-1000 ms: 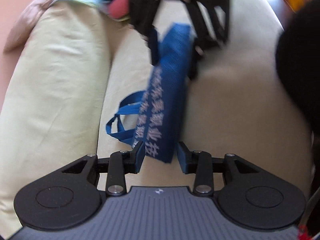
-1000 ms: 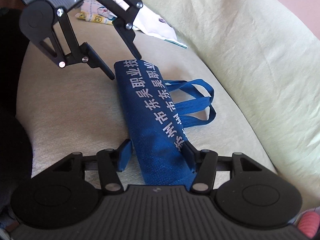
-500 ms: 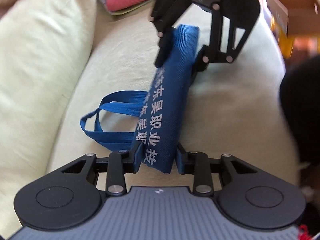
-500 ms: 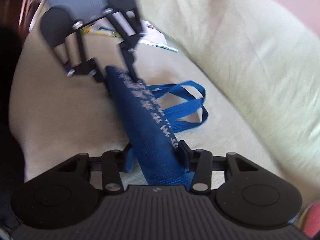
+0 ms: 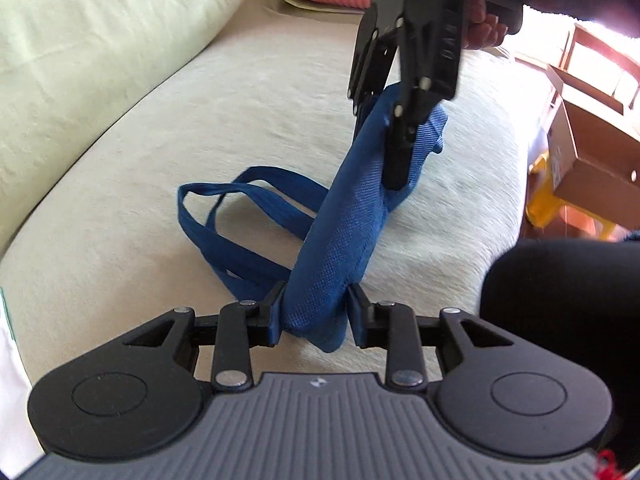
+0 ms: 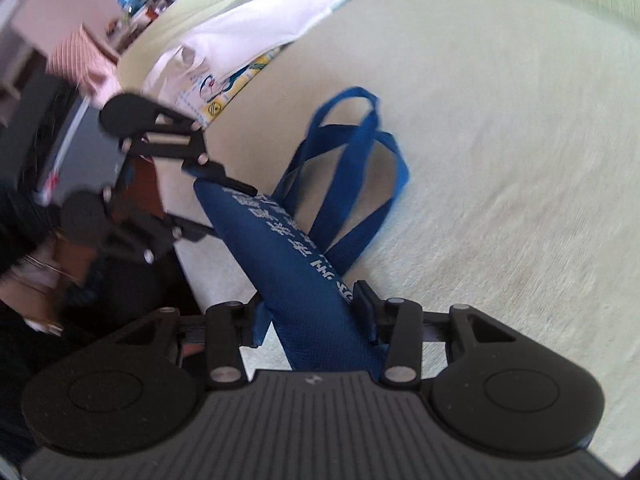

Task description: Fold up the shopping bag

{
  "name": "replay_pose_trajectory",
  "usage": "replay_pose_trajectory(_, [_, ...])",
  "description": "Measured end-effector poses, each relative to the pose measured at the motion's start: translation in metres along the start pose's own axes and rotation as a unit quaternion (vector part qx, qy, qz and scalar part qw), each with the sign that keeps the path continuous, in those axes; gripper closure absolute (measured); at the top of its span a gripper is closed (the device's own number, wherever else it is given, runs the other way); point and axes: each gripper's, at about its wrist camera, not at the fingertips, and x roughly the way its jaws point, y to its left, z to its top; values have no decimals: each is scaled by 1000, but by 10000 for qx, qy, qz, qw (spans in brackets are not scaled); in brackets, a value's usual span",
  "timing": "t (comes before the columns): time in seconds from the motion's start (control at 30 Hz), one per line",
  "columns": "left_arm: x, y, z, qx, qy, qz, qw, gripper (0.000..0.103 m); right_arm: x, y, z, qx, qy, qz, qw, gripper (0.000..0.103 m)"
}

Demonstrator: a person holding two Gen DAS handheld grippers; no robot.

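Lifted and rolled since a second ago, the blue shopping bag now hangs as a narrow folded bundle between our two grippers above the pale green sofa seat, where before it lay flat with its white lettering up. We hold one end in the left gripper, whose jaws have narrowed onto the cloth and press it from both sides, roughly a third open. We hold the other end in the right gripper, its jaws likewise closed in on the bundle since the earlier frame. Both wrists have turned, so the bag stands on edge. Its two handles trail loose onto the cushion. A white printed bag lies further along the sofa. Judging from this, the long fold is gathered; the handles seem not yet tucked in.
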Motion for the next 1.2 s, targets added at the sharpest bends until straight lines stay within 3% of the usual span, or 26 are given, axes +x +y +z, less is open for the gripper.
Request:
replay_pose_trajectory(0.13, [-10, -1, -4, -93, -50, 115, 9999, 59, 3, -21, 11, 338, 142, 207, 9991, 64])
replay_pose_trajectory(0.43, [-23, -20, -2, 358, 50, 1008, 9942, 52, 16, -43, 32, 669, 268, 375, 9967, 66])
replay_pose_trajectory(0.53, [-21, -24, -1, 618, 280, 1446, 9872, 52, 18, -45, 34, 752, 239, 355, 9962, 67])
replay_pose_trajectory(0.63, [-32, -21, 1, 589, 210, 1878, 9802, 61, 20, -49, 32, 865, 155, 396, 9953, 67])
replay_pose_trajectory(0.7, [-40, -17, 6, 259, -201, 1582, 9869, 64, 21, -51, 29, 928, 60, 423, 9948, 67])
replay_pose_trajectory(0.73, [-39, -18, 7, 163, -329, 1374, 9898, 74, 22, -52, 28, 964, 10, 438, 9944, 67])
replay_pose_trajectory(0.83, [-21, -25, 8, -71, -541, 949, 9940, 85, 22, -54, 24, 1055, -153, 465, 9932, 68])
replay_pose_trajectory(0.87, [-10, -24, 8, -225, -521, 939, 9940, 92, 22, -54, 20, 1071, -246, 463, 9929, 68])
replay_pose_trajectory(1.03, [18, -14, 0, -856, -528, 986, 9900, 95, 20, -49, 4, 1092, -762, 335, 9905, 69])
replay_pose_trajectory(1.13, [22, -16, 0, -819, -494, 1028, 9901, 99, 20, -38, -14, 1003, -1449, 143, 9842, 69])
replay_pose_trajectory(1.2, [23, -19, 1, -731, -462, 1082, 9904, 100, 18, -22, -31, 959, -2064, -259, 9734, 65])
